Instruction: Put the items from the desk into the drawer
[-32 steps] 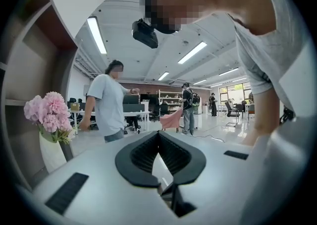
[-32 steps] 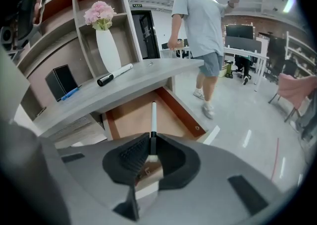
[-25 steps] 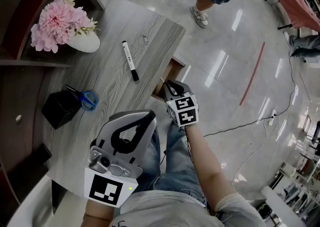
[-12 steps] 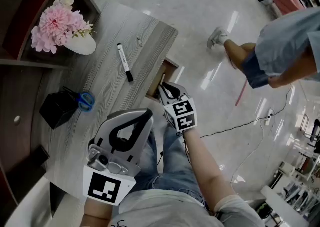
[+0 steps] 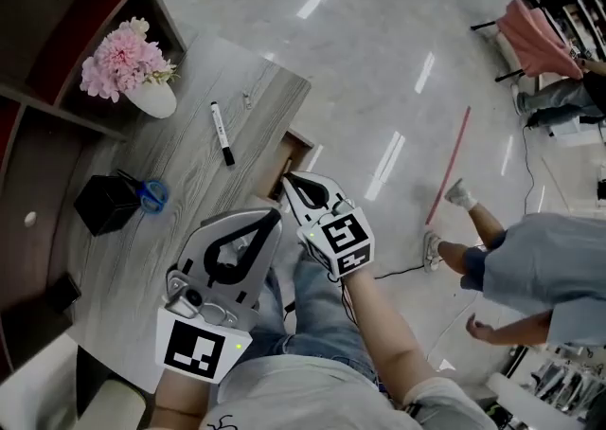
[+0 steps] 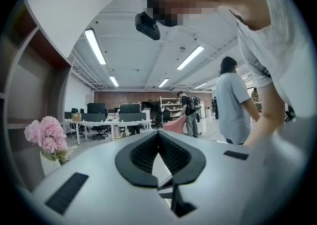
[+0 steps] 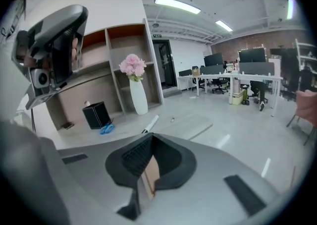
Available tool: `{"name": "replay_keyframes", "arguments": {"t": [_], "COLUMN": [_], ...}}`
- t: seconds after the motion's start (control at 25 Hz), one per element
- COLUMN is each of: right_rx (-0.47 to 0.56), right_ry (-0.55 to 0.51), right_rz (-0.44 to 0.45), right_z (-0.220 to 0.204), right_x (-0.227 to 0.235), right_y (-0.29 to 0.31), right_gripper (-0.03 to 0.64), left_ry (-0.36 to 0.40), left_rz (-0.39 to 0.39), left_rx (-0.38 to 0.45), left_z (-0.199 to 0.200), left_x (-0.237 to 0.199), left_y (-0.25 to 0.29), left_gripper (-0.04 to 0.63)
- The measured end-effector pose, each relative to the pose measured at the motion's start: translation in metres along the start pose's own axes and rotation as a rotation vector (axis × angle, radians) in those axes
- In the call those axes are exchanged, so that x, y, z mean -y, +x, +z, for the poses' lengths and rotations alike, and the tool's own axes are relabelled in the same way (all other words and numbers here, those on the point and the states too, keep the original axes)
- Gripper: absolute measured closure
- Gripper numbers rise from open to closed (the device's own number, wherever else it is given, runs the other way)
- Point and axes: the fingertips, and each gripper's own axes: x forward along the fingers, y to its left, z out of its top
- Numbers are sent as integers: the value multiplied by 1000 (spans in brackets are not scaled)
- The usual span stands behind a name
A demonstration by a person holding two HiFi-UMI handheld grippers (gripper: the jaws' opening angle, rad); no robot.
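Observation:
A black-capped white marker (image 5: 221, 133) lies on the grey wooden desk (image 5: 180, 163). Blue-handled scissors (image 5: 151, 196) rest beside a black box (image 5: 104, 204). A small metal bit (image 5: 247, 97) sits near the desk's far edge. The drawer (image 5: 287, 155) stands partly out at the desk's right side. My right gripper (image 5: 289, 179) is at the drawer, shut on its thin tan front panel (image 7: 151, 174), which shows between the jaws of the right gripper (image 7: 150, 137). My left gripper (image 5: 274, 214) hovers over the near desk edge, shut and empty, also seen as the left gripper (image 6: 158, 133).
A white vase of pink flowers (image 5: 128, 63) stands at the desk's far left by dark shelving (image 5: 57, 2). A person (image 5: 530, 262) walks on the shiny floor at the right. A cable (image 5: 407, 272) and a red strip (image 5: 450, 163) lie on the floor.
The walking person has crossed from the far side to the right. My view has shifted; the right gripper stays at the drawer's front and the left gripper holds its place.

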Motion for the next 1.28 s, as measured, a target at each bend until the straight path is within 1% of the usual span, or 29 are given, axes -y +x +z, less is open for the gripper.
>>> {"name": "replay_keyframes", "arguments": {"t": [0.28,0.56,0.72,0.88,1.16,1.28], "right_rx": [127,257,319,379,447,471], "right_ry": [-54,-137,-178,-216,-243,-256], "right_rz": [105,203,252,281,318,334], "right_z": [54,95,110,120,128,130], "right_x": [-26,-52,-66,-75,-81,-85], "right_y": [-59,-124,-160,-194,-239,-252], "right_gripper": [609,609,609,609,609,609], "left_ry": [33,49,49,52,5,4], "left_rz": [55,136,165,188,225,231], "left_rx": [19,19,12,-2,8,15], "left_z": [24,38,41,43,47,51], "left_x": [28,55,72,91,114,124], "left_y": [-5,-11,-14,-15,-13,-13], "left_gripper": [586,586,586,586,586,586]}}
